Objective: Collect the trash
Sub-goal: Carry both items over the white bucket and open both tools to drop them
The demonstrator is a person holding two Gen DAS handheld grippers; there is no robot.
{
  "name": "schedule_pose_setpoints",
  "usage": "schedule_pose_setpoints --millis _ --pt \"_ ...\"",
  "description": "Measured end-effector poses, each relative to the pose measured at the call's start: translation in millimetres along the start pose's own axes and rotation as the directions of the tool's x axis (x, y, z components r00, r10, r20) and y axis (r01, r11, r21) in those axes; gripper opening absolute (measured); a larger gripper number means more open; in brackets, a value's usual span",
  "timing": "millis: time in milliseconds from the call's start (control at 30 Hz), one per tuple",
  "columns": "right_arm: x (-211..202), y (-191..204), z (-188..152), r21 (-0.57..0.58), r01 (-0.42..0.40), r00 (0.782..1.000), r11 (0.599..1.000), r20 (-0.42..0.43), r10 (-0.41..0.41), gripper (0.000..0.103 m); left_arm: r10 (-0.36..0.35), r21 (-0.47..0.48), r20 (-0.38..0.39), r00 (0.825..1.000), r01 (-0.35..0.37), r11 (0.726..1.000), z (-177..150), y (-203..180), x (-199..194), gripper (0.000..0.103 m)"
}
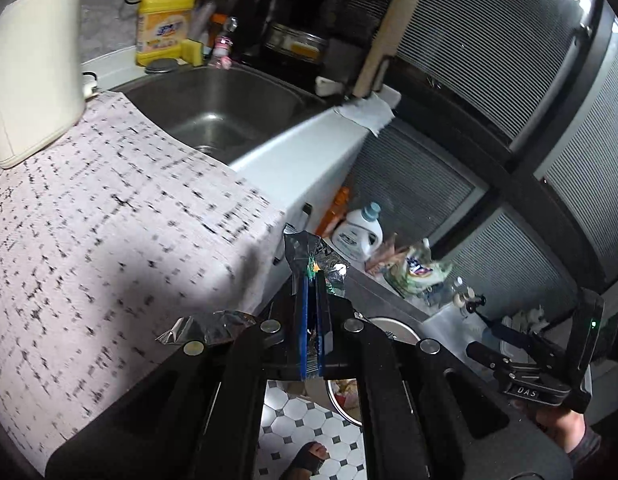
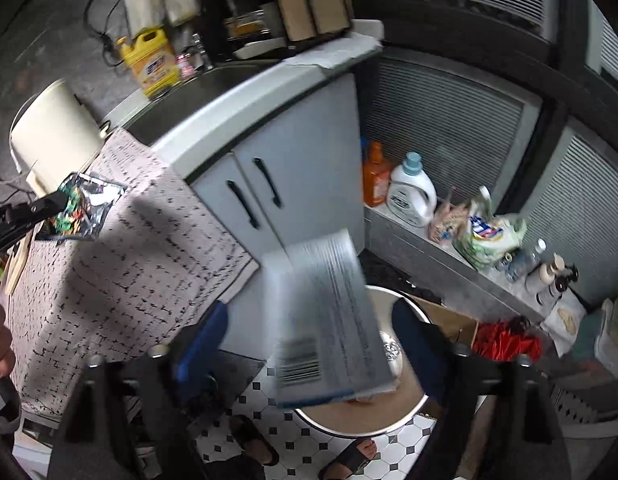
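While the left gripper [image 1: 313, 280] keeps its jaws clenched on a crinkled foil wrapper [image 1: 309, 254] past the edge of the cloth-covered tabletop [image 1: 109, 220], right gripper [image 2: 309, 332] jaws stand released; a printed box [image 2: 329, 320], blurred, sits between them above a round steel bin [image 2: 409, 412].

Surface [image 1: 109, 240] draped in pale cloth with black dash pattern. Cream appliance [image 1: 33, 68] stands on the cloth, beside the steel sink [image 1: 213, 108]. Yellow detergent jug [image 1: 165, 16] on the rim behind the sink. Black-and-white tiled floor [image 2: 401, 452] below the sink; round metal bin [image 2: 405, 412] stands there.
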State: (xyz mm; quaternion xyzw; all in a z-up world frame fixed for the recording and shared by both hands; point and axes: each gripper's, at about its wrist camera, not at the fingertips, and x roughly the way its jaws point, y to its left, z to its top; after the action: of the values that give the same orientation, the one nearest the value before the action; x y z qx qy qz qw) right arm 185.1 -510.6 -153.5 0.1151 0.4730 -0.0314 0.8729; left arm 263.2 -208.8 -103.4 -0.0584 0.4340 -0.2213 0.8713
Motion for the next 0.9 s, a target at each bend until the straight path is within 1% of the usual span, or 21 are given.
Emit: schedule_pose_setpoints --millis 133,333,533,667,833,900 --pt "-4.1 -26.6 -13.3 0.047 0.024 1.0 0.999 -0.01 -0.024 0.084 -0.019 0.026 -0.035 0.999 0.02 0.999 -12.5 -25.1 12.4 0.004" --pt "-29.6 -68.8 -35.1 0.121 0.046 0.999 0.992 -0.005 -0.046 0.084 -0.06 0.069 -0.092 0.994 0.067 0.995 -28.7 -65.1 36.0 0.004" --pt "-63.6 -101.2 -53.0 0.185 0.068 0.997 0.98 0.027 -0.074 0.085 -0.107 0.116 -0.172 0.979 0.128 0.985 -47.7 -107.4 65.3 0.004" --pt "-82.3 -114.4 -61.3 0.213 0.082 0.994 0.974 0.048 -0.094 0.086 -0.127 0.144 -0.212 0.969 0.16 0.977 -56.7 -132.5 82.4 0.004" --pt "-99.8 -126.1 -71.0 0.232 0.097 0.992 0.968 0.06 -0.114 0.086 -0.12 0.183 -0.263 0.957 0.172 0.968 -66.7 -156.9 110.9 0.004" --pt "-103.1 -129.0 -73.8 0.234 0.104 0.991 0.967 0.059 -0.121 0.086 -0.12 0.182 -0.284 0.951 0.176 0.967 -69.0 -162.6 120.0 0.004"
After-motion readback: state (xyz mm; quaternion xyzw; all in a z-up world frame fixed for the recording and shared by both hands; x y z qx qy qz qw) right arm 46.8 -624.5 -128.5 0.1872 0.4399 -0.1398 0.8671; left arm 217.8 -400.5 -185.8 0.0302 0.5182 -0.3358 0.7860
